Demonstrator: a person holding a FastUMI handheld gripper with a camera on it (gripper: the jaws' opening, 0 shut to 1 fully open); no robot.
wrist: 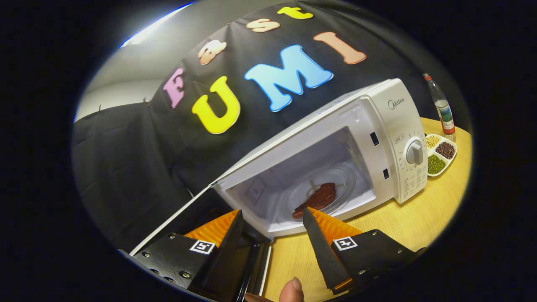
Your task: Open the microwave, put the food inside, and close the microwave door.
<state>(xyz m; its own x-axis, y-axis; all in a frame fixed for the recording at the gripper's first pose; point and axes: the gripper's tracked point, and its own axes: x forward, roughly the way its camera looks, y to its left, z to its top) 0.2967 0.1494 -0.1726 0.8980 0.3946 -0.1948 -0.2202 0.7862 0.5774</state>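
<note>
Your tongs (272,218) stand apart with nothing between them, and a fingertip (292,290) shows just below; the dark-framed glass microwave door (201,214) hangs swung wide beside one finger, so judge the closing push carefully; a glancing touch on that smooth pane could slip off, or a hard shove could slide the whole oven along the pale wooden surface (419,218). Just beyond the fingers, the reddish-brown, glossy slab of food (321,197) already lies on the clear round glass turntable (340,184) inside the boxy white microwave (377,138); its near end lies close to the turntable's front rim, so a slammed door might jolt it. Farther off, the white divided dish of beans (440,153) and the clear glass bottle (442,109) stand just beside the oven's far side; they would tip if it shifts.
</note>
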